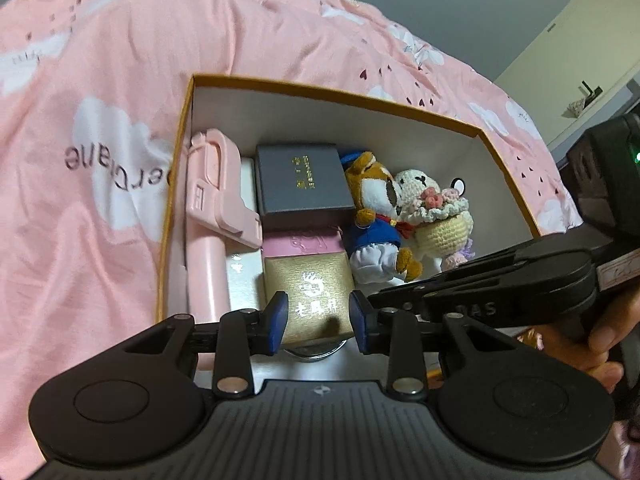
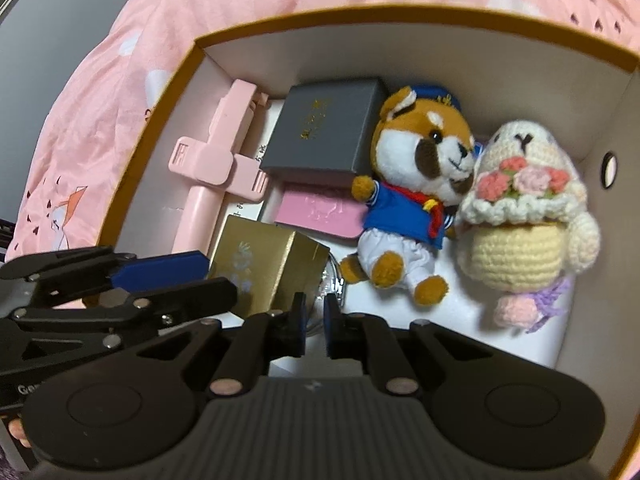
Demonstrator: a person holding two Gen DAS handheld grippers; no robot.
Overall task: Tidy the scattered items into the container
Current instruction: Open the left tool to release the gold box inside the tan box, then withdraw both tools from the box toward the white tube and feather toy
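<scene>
An orange-rimmed cardboard box (image 1: 320,92) (image 2: 360,12) lies on the bed. Inside are a pink phone-holder stick (image 1: 212,208) (image 2: 216,160), a dark grey box (image 1: 300,180) (image 2: 324,128), a pink box (image 1: 304,242) (image 2: 320,208), a sailor-suited dog plush (image 1: 376,216) (image 2: 416,184) and a crochet doll (image 1: 436,208) (image 2: 520,208). My left gripper (image 1: 318,318) is shut on a gold box (image 1: 308,284) (image 2: 256,256) at the container's near end. My right gripper (image 2: 315,320) is shut just right of it, above a silvery round thing (image 2: 334,280). I cannot tell whether it pinches that thing.
The pink printed bedsheet (image 1: 100,160) surrounds the container on the left and far sides. A hand (image 1: 608,332) holds the right gripper's handle at the right edge. The right gripper's fingers (image 1: 460,280) cross close to my left gripper. A cream cabinet (image 1: 580,32) stands far right.
</scene>
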